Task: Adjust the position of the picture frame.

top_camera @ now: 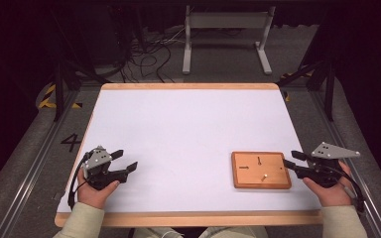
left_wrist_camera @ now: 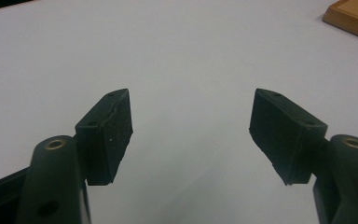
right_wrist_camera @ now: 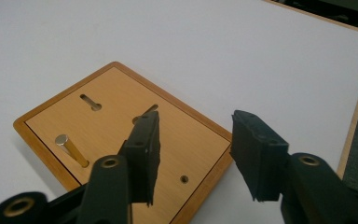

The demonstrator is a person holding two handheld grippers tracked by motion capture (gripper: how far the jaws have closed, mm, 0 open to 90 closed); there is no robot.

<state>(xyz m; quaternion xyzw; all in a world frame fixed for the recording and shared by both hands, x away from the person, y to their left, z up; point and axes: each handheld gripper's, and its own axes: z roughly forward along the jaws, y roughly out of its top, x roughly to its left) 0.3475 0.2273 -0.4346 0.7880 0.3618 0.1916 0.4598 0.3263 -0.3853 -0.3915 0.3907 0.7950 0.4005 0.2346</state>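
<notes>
Both hands low at the near table edge, seemingly at rest. Left gripper released, jaws wide over bare white. Right gripper likewise spread, empty, just beside the wooden board, aimed toward its upright brass peg, probably to grasp it.

Dark room, grey floor, tangled cables, white frame legs, yellow-black tape

The board lies on the table at its near right, just left of the right gripper; the left gripper sits well apart at near left.
</notes>
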